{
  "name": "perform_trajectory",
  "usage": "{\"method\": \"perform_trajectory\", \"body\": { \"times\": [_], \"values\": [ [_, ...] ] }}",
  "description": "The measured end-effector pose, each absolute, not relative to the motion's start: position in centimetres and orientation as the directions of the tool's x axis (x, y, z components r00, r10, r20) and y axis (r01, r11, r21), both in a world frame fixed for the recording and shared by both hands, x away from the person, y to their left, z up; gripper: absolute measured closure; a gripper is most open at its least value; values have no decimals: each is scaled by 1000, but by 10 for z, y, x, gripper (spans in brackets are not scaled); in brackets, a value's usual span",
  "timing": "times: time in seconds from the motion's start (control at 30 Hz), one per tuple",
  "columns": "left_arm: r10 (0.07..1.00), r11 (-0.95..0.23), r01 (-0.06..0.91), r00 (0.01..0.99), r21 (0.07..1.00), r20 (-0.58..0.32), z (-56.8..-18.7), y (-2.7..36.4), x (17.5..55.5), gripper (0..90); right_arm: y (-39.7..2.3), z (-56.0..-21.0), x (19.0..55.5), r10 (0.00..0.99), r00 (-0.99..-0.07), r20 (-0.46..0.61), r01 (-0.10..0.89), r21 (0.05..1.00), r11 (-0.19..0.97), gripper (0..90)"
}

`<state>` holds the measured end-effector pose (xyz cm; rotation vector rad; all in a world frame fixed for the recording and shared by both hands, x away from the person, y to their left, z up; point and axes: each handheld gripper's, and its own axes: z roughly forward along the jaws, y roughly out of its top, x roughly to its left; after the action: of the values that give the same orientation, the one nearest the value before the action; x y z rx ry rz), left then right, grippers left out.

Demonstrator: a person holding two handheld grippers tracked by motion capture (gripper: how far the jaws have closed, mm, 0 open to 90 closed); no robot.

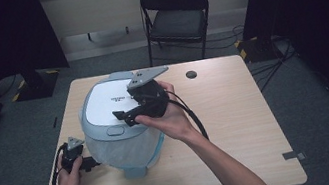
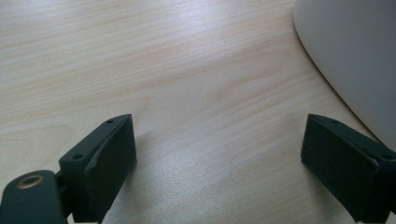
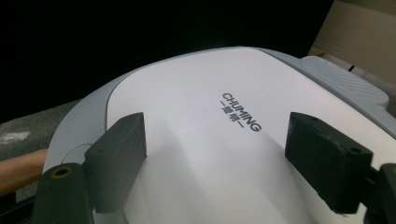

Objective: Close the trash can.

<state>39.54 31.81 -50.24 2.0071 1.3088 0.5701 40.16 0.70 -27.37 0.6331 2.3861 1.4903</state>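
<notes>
With the rice cooker sitting left of centre in the high view, the right gripper hovers wide open and empty over its white lid, the left gripper open and empty low beside its base, so pressing the front latch squarely looks wisest.

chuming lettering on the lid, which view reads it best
The right gripper view: the CHUMING lettering sits large and sharp on the white lid, between the open fingers. The high view shows it as a tiny dark smudge, unreadable. The left gripper view catches just the cooker's pale side wall, no print.
</notes>
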Motion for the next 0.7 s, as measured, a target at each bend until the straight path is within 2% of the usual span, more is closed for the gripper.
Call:
{"method": "perform_trajectory", "body": {
  "times": [0.33,0.7],
  "values": [
    [915,-276,625,403,730,2,-502,318,395,99,-14,-270,416,531,-844,72,275,909,313,185],
    [915,-276,625,403,730,1,-502,318,395,99,-53,-263,424,610,-788,84,291,924,248,178]
  ]
}}
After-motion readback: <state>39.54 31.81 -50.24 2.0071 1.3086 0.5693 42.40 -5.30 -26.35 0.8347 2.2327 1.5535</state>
